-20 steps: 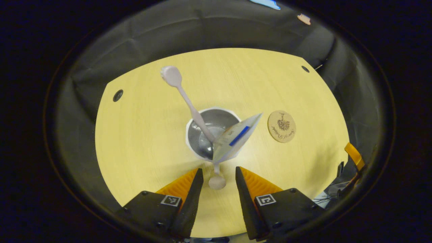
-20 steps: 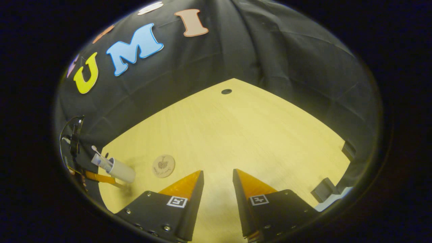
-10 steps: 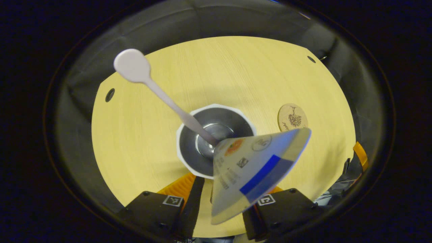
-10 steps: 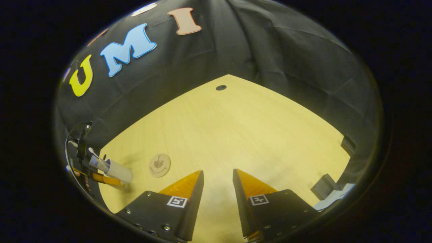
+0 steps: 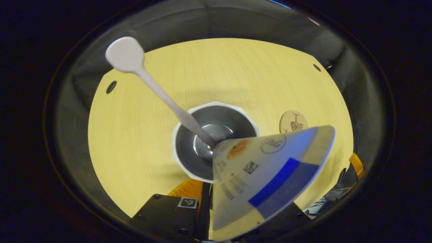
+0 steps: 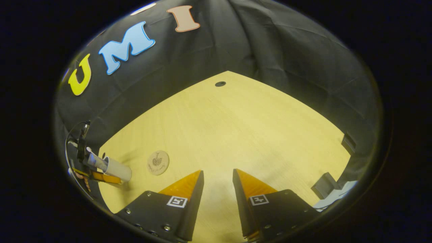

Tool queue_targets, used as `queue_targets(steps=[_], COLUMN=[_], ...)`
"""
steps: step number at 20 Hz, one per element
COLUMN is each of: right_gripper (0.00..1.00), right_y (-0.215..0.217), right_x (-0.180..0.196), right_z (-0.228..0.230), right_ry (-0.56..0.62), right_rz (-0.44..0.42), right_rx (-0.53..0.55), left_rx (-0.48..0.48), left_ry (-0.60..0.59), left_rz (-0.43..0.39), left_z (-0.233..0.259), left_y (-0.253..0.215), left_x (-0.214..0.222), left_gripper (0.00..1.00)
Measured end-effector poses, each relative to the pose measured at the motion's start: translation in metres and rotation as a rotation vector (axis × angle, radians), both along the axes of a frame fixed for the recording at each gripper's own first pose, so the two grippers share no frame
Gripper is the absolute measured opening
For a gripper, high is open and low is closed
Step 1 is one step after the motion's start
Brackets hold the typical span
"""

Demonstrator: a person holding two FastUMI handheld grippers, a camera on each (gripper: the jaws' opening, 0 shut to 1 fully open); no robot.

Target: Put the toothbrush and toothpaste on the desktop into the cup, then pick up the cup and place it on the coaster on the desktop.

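In the left gripper view I look straight down into the white cup (image 5: 216, 104). A pale toothbrush (image 5: 158, 91) stands in it and leans up to the left. The toothpaste tube (image 5: 270, 165) also stands in it, its flat end looming close and covering one of my fingers. The other finger (image 5: 189, 189) sits at the cup's near wall. The right gripper view has the cup (image 6: 118, 169) far left, with the left gripper (image 6: 101, 177) against it. The round wooden coaster (image 5: 293, 122) (image 6: 157, 162) lies bare just beside the cup. My right gripper (image 6: 217, 170) hangs open over bare table.
The light wooden table (image 6: 236, 128) has cable holes (image 5: 110, 87) (image 5: 316, 67) (image 6: 220, 83) near its far edge. Black cloth walls close it in. Dark blocks (image 6: 325, 187) (image 6: 347, 143) sit at the table's right edge. The right gripper's finger (image 5: 356, 162) shows at the far right.
The left gripper has come down closer over the cup, so tube and toothbrush loom larger. Its visible finger has shifted inward. The right gripper has barely moved.
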State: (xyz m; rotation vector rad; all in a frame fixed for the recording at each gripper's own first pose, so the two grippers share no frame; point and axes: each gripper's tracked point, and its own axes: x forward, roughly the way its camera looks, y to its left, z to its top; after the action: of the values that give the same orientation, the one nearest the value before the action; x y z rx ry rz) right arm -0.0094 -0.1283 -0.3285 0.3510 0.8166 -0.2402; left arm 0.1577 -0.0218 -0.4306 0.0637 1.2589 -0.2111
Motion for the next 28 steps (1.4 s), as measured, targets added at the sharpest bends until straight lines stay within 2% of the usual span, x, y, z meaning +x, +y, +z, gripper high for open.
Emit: queue_targets(steps=[5,12,13,14,20,28], right_gripper=[0.52,0.52,0.48,0.52,0.52,0.52], right_y=[-0.001,-0.006,-0.008,-0.009,-0.034,-0.06], right_x=[-0.002,-0.009,-0.01,-0.012,-0.03,-0.045], right_z=[0.001,0.0,0.0,0.0,-0.002,-0.01], right_ry=[0.001,0.003,0.003,0.002,0.002,0.021], right_rz=[-0.001,-0.015,-0.019,-0.026,-0.09,-0.183], right_rx=[0.001,0.015,0.019,0.022,0.033,0.064], left_rx=[-0.012,0.016,0.01,0.0,-0.005,0.002], left_ry=[-0.009,-0.065,-0.064,-0.06,-0.047,-0.015], left_rz=[-0.019,-0.182,-0.198,-0.21,-0.292,-0.325], left_z=[0.008,0.026,0.026,0.027,0.025,0.011], left_y=[-0.014,-0.082,-0.095,-0.107,-0.17,-0.207], left_x=[-0.003,0.003,0.002,0.001,-0.001,-0.009], left_gripper=[0.26,0.25,0.26,0.26,0.25,0.26])
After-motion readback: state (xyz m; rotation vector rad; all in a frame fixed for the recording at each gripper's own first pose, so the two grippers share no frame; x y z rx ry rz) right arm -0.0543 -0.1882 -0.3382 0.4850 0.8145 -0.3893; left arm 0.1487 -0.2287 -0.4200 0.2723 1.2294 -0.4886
